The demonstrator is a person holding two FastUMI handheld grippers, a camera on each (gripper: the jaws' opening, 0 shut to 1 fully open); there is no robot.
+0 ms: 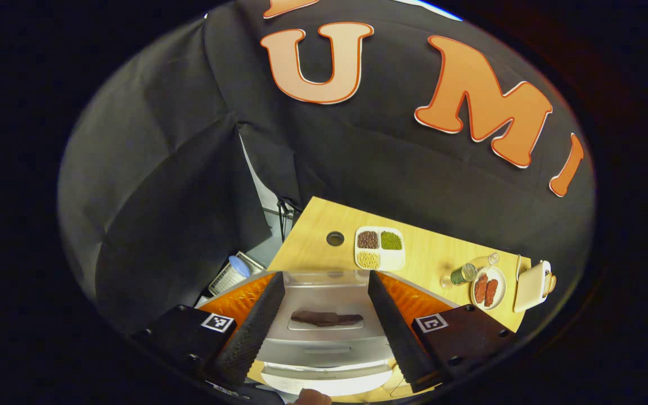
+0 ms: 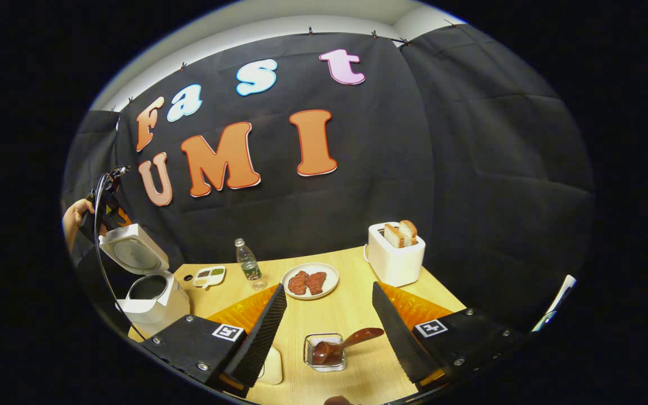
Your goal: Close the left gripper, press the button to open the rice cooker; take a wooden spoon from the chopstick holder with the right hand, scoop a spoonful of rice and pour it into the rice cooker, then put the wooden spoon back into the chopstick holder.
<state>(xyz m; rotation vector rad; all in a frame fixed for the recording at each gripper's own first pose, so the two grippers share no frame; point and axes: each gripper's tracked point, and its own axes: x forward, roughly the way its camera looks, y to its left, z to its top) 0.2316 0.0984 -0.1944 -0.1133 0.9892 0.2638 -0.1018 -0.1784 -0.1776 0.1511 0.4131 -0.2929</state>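
The white rice cooker (image 2: 152,301) stands at the table's left end with its lid (image 2: 133,253) raised. In the left gripper view, my left gripper (image 1: 325,278) is open just above the lid's silver outer face (image 1: 324,343) and its dark handle (image 1: 327,319). A hand holds that left gripper (image 2: 107,211) behind the lid in the right gripper view. My right gripper (image 2: 328,291) is open and holds nothing. Below and between its fingers a wooden spoon (image 2: 338,346) leans in a small clear chopstick holder (image 2: 324,360). A divided grain dish (image 2: 210,275) (image 1: 380,247) lies beside the cooker.
On the wooden table (image 2: 352,315) stand a small bottle (image 2: 248,264), a plate of meat slices (image 2: 310,281) and a white toaster (image 2: 394,256) with bread. A white slab (image 2: 272,365) lies by my right gripper's left finger. The tabletop has a round hole (image 1: 335,238).
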